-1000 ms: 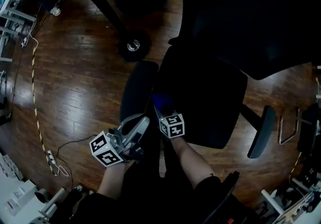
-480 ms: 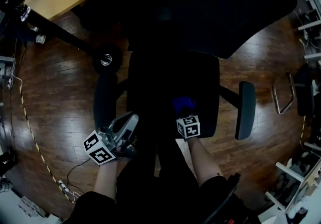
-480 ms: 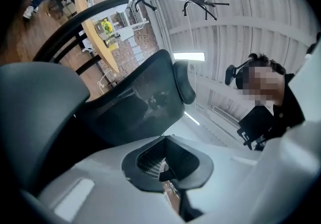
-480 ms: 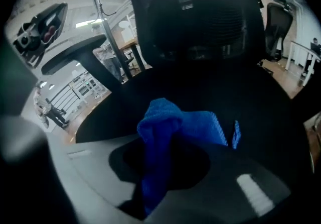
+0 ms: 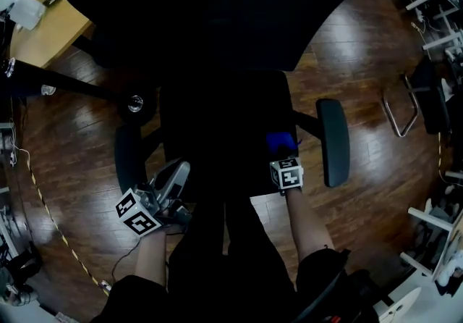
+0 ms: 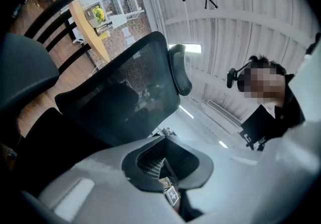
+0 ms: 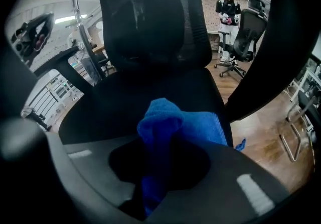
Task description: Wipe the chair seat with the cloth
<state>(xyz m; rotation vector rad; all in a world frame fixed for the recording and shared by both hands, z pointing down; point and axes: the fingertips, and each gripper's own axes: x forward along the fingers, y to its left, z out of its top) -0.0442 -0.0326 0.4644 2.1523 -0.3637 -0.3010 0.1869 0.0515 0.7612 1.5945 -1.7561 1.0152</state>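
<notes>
Blue cloth: bunched, pinched in the right gripper's jaws and lying on the right front part of the chair seat.
Right gripper: jaws closed on the cloth, over the seat's right front corner.
Left gripper: jaws together with nothing between them, just off the seat's left front edge, tilted up toward the backrest.
Chair seat: black, otherwise bare.
Armrests: the right armrest is beside the seat, near the cloth; the left armrest is on the seat's other side, near the left gripper.
Backrest: black mesh, rising behind the seat, topped by a headrest.
Floor: dark wood boards all around the seat.
Table: pale wood, past the seat's left rear.
Person: standing well beyond the seat, next to another office chair.
</notes>
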